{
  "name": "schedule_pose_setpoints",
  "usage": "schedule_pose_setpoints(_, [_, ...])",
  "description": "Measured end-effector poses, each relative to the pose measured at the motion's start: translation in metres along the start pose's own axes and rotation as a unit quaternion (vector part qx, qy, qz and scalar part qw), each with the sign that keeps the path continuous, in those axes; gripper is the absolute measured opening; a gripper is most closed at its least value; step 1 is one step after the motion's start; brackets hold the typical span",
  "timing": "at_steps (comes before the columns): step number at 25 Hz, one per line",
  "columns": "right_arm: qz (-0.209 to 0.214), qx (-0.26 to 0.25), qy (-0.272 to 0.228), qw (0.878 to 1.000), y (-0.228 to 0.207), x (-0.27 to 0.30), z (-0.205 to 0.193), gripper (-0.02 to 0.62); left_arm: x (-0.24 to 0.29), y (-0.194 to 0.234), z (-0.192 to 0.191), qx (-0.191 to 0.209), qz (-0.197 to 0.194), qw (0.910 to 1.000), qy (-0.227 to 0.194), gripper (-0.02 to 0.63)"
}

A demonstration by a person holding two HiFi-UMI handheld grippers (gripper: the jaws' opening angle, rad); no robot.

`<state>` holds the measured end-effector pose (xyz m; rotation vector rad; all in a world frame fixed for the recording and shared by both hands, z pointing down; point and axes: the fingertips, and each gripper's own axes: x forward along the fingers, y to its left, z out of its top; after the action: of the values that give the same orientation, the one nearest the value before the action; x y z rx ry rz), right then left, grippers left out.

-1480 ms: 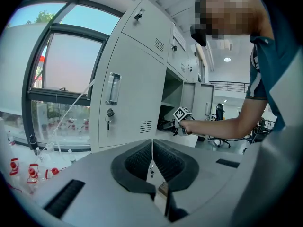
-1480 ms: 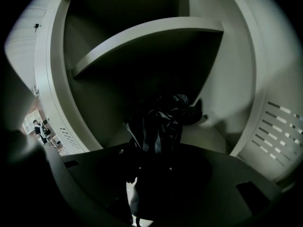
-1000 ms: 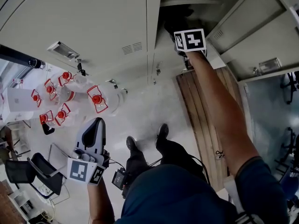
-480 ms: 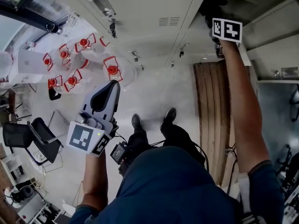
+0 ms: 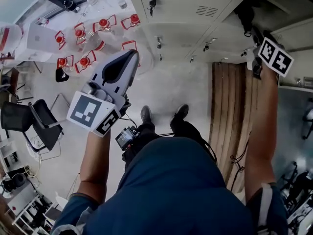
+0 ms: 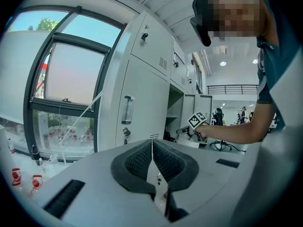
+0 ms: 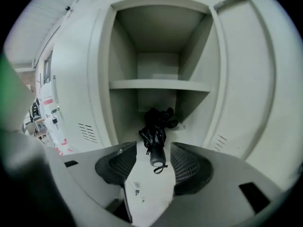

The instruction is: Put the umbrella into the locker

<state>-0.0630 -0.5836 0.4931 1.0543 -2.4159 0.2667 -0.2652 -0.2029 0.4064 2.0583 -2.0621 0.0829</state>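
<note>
Lying in the lower compartment of the open grey metal locker [image 7: 101, 79], under its shelf [image 7: 161, 85], the folded black umbrella [image 7: 155, 135] appears placed; right gripper [image 7: 152, 148] jaws, just now parting, stand wide off it, left gripper [image 6: 152, 143] jaws together, empty; next, likely: withdraw, perhaps close the door [image 7: 246, 70].

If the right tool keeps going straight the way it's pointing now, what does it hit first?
Most likely the black umbrella lying in the lower compartment of the open locker, handle end nearest. The right tool, jaws just opened and apart, frames it without touching; depth is hard to judge.
</note>
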Motion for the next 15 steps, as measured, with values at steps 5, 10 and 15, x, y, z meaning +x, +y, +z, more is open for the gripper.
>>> schedule_pose_setpoints(5, [-0.004, 0.005, -0.027, 1.0, 0.014, -0.057, -0.002, 0.224, -0.013, 0.007, 0.008, 0.005, -0.008, 0.9999, -0.013, 0.025])
schedule_pose_setpoints(10, [0.027, 0.003, -0.067, 0.997, 0.05, -0.119, 0.009, 0.113, -0.028, 0.018, 0.017, 0.008, -0.012, 0.9996, -0.024, 0.025])
schedule_pose_setpoints(15, [0.085, 0.001, -0.105, 0.991, 0.1, -0.184, 0.027, 0.075, -0.047, 0.027, 0.028, 0.011, -0.015, 0.9992, -0.034, 0.025])
